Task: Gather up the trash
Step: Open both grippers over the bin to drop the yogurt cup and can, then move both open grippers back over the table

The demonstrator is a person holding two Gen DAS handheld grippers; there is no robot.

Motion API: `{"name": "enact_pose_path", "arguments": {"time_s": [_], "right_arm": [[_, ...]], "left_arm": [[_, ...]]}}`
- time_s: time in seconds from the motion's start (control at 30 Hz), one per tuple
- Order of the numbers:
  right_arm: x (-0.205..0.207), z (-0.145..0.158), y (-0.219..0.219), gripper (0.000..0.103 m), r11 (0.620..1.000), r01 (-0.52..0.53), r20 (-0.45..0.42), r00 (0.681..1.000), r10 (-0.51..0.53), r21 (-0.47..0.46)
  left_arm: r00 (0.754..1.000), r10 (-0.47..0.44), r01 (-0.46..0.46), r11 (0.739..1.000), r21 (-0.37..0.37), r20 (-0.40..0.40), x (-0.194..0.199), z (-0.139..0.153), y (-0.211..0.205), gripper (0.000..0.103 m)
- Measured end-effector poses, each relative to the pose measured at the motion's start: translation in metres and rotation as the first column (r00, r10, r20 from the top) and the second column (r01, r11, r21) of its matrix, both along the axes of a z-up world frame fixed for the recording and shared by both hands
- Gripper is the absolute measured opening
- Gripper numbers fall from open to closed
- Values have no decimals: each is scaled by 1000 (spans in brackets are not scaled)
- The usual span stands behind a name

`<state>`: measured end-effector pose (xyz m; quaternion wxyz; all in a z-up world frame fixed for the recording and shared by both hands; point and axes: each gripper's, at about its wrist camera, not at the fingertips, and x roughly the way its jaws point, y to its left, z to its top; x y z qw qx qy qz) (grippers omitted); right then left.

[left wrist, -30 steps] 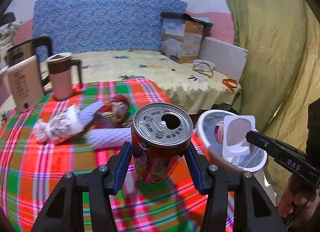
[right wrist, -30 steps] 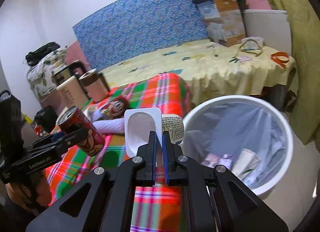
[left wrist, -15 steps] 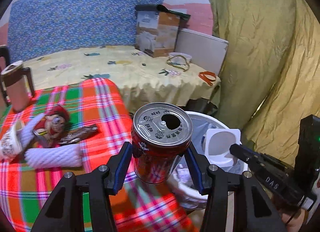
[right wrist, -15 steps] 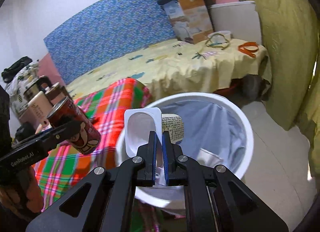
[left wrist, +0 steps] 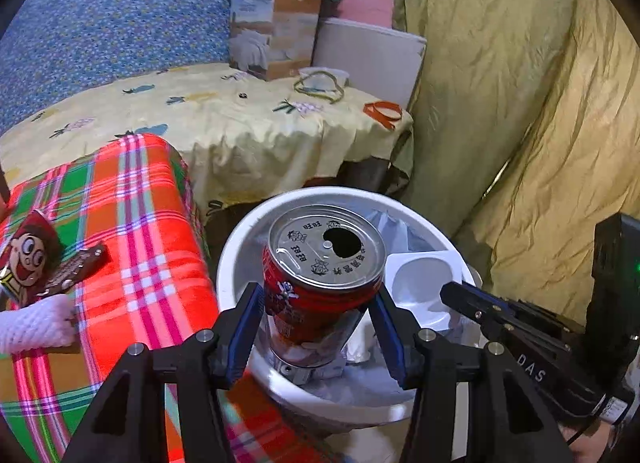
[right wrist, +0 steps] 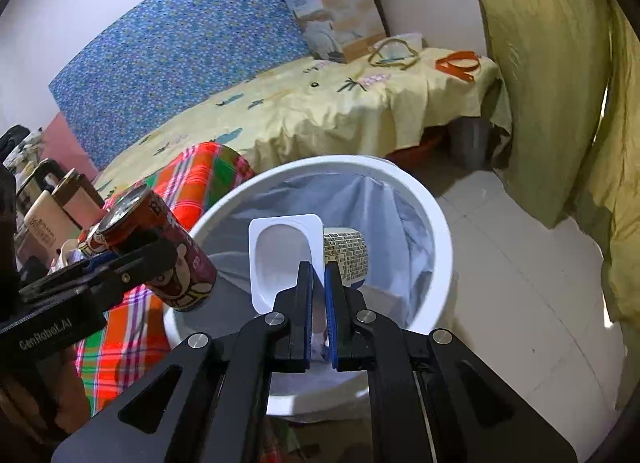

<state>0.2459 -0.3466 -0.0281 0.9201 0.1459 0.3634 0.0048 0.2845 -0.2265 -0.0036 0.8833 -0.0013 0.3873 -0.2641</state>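
A red drink can point(left wrist: 320, 283) with a silver opened top stands upright between the blue pads of my left gripper point(left wrist: 318, 313), which is shut on it. The can hangs over the near rim of a white trash bin point(left wrist: 236, 259) lined with a grey bag. My right gripper point(right wrist: 319, 271) is shut on the wall of a white plastic yogurt cup point(right wrist: 280, 255), held above the bin's point(right wrist: 436, 223) opening. In the left wrist view the cup point(left wrist: 420, 283) and the right gripper point(left wrist: 452, 291) sit right of the can. The can point(right wrist: 160, 247) shows at the left of the right wrist view.
A table with a red-green plaid cloth point(left wrist: 140, 231) lies left of the bin, carrying a snack wrapper with a cartoon face point(left wrist: 28, 255) and white foam netting point(left wrist: 36, 323). Behind is a bed in a yellow sheet point(left wrist: 248, 123) with a cardboard box point(left wrist: 276, 23). A yellow-green curtain point(left wrist: 520, 103) hangs right.
Both grippers have swung right, from over the plaid table to over the bin. The can and the cup stay gripped. The kettle and mug have left the left wrist view.
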Motion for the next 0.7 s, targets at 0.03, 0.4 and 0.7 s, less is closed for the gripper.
{"name": "enact_pose_path", "arguments": {"time_s": [0.03, 0.4, 0.7], "right_arm": [[-1, 0, -2, 9, 1000, 6, -3, 1000, -6, 2], [-8, 10, -2, 19, 999, 0, 66, 998, -2, 38], [-15, 22, 15, 28, 992, -100, 162, 983, 85, 82]], "left_arm": [[1000, -4, 4, 1000, 4, -2, 0, -1, -2, 54], [1000, -4, 4, 1000, 4, 22, -15, 4, 3, 62], [996, 67, -66, 997, -26, 50, -39, 17, 53, 62]]}}
